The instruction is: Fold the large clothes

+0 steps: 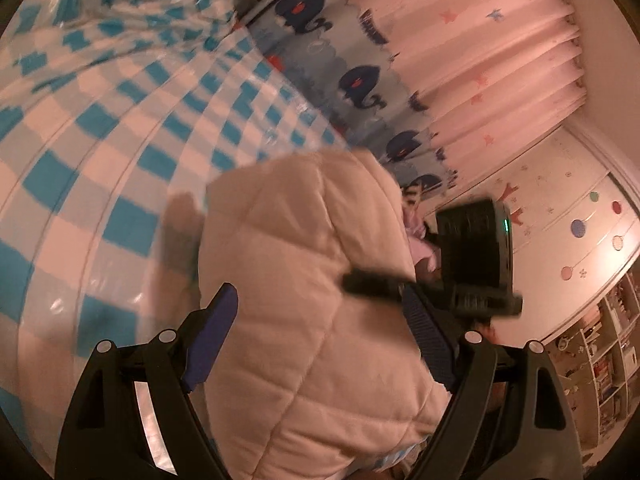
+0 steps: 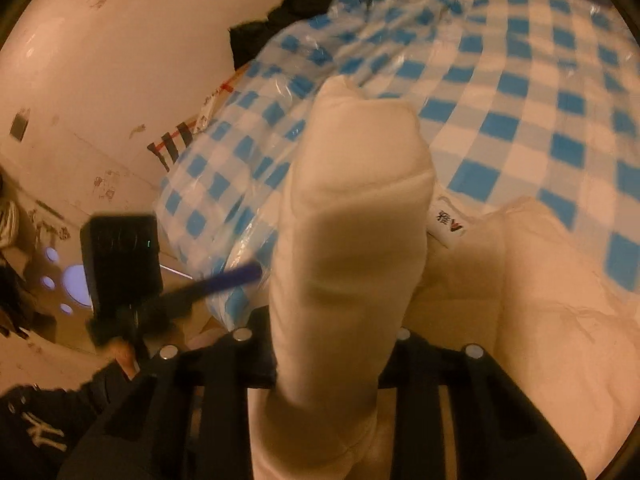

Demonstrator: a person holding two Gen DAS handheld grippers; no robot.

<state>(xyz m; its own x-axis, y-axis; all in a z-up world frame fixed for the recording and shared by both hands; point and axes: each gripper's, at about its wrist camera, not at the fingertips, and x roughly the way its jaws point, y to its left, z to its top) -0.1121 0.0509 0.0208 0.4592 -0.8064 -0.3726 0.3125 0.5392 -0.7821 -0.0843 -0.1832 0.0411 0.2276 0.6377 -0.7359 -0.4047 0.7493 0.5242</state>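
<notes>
Right tongs (image 2: 332, 344) clamp quilted jacket (image 2: 352, 208); left tongs (image 1: 320, 328) wide.

Our left gripper (image 1: 320, 328) fills the lower part of its own view, blue-padded fingers (image 1: 210, 338) spread wide, one at lower left and one at lower right. Our right gripper (image 2: 326, 344) rises from the bottom centre of its view, its jaws drawn close together, fingertips hidden.

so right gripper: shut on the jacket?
Shut on jacket: a cream fold rises between the right gripper's closed-in arms; pads hidden.
</notes>
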